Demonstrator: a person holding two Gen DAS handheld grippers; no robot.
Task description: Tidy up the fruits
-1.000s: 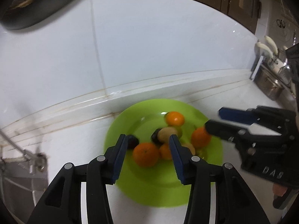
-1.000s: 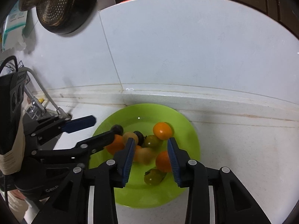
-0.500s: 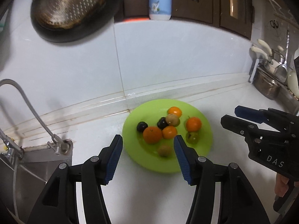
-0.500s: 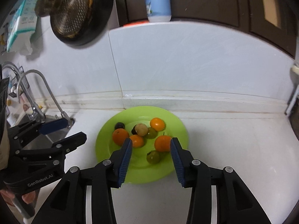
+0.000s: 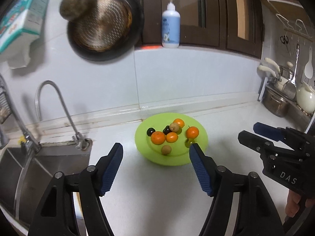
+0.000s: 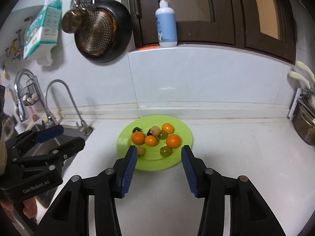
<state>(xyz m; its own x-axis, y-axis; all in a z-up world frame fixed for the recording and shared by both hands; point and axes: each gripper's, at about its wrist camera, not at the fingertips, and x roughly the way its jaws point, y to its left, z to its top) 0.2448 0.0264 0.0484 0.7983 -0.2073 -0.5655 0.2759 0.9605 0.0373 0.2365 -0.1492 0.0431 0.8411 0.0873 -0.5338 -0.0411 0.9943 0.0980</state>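
Showing the closing step: small mixed fruits (image 5: 172, 135) are gathered on the round lime-green plate (image 5: 141, 147) on the white desk (image 6: 236, 147) — left gripper (image 5: 155, 151) and right gripper (image 6: 158, 153), jaws just opened, are held empty; no further grasp appears needed.

Right tool (image 6: 158, 151) empty, just opening — fruits (image 6: 155, 137) on green plate (image 6: 183, 157).

A lime-green plate (image 6: 122, 143) is seen bearing orange, olive-green, tan and near-black fruits (image 6: 173, 140); blue ribbed pads (image 6: 129, 167) are fitted to black fingers; the countertop (image 6: 236, 157) is white
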